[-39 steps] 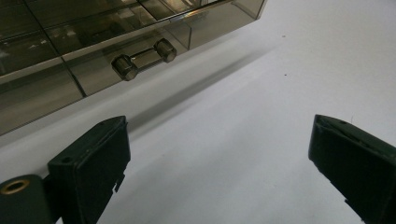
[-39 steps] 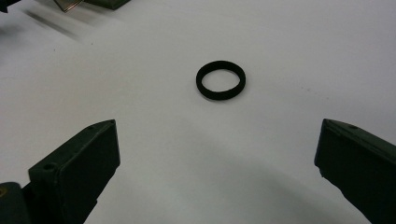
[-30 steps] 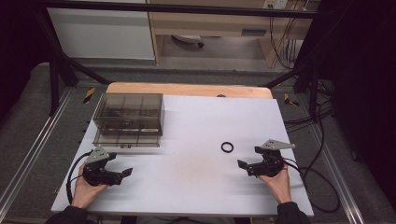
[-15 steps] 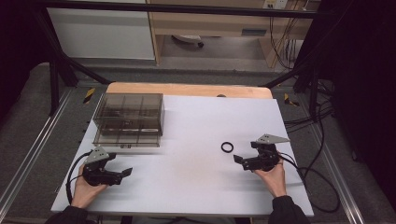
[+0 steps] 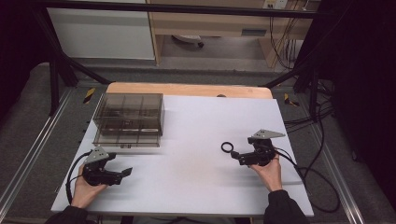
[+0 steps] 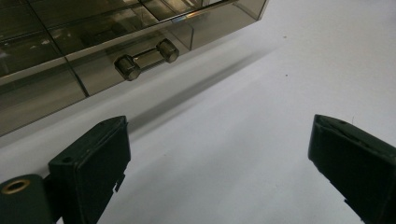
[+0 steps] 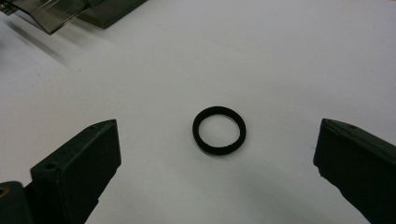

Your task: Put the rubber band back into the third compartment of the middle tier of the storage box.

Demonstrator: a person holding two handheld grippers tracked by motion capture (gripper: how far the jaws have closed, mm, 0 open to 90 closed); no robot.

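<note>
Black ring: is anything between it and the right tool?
Nothing visible. The black ring lies flat on bare white table ahead of the right tool, whose jaws stand wide open with the ring centred between them in the right gripper view. The smoky drawer box sits far off to the side.

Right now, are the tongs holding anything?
No. Both tongs are open and hold nothing. The black ring lies flat on the table, ahead of the right tongs. The left tongs face the drawer box.
</note>
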